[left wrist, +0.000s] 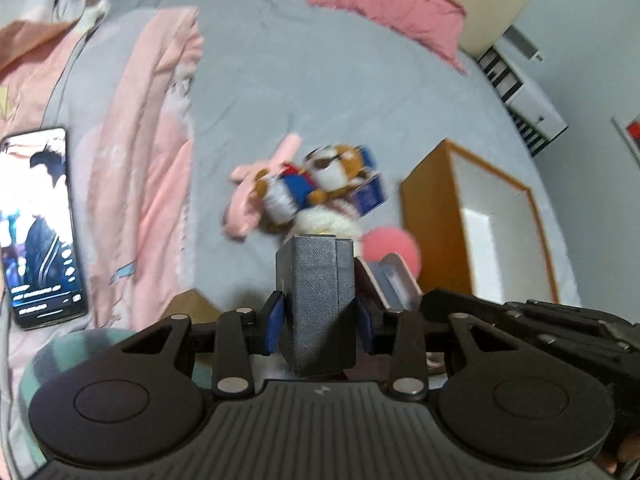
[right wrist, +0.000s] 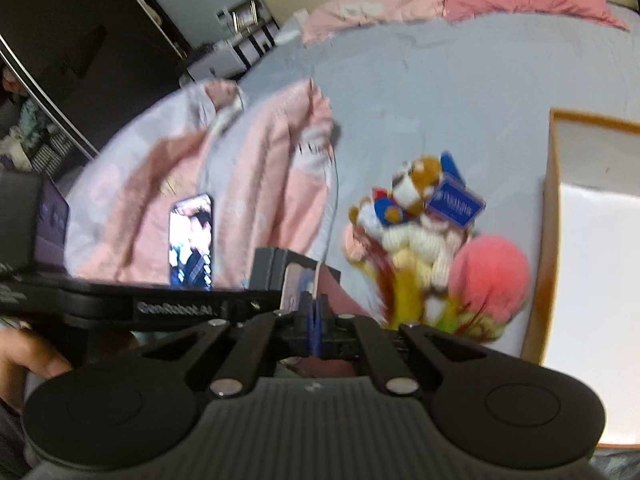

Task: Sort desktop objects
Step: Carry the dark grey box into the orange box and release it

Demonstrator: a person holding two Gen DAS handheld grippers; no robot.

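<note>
Nearest in the left wrist view, the left gripper [left wrist: 320, 320] has its blue-padded fingers clamped on the sides of a dark grey case [left wrist: 320, 300], a boxy block with a fine woven texture and a hinged lid. The right gripper [right wrist: 314, 320] has its blue pads pinched nearly together on the thin edge of that lid [right wrist: 304, 280], whose pale, smooth inner face shows in the right wrist view.

Just beyond the case, on the grey bedsheet [left wrist: 320, 100], lies a heap of soft toys: a fuzzy round pink ball [left wrist: 390, 248], a knitted cream doll [right wrist: 416, 248], a brown-and-white plush dog [left wrist: 336, 164] and a small glossy blue card box [left wrist: 370, 194], all blurred.

Just beside the heap on its right stands an open rectangular box [left wrist: 436, 232] with brown cardboard walls and a smooth white inside.

Toward the bed's left edge, a lit phone [left wrist: 40, 224] lies flat on a crumpled pink quilt [left wrist: 140, 160]. Pink pillows [left wrist: 384, 12] sit at the far end.
</note>
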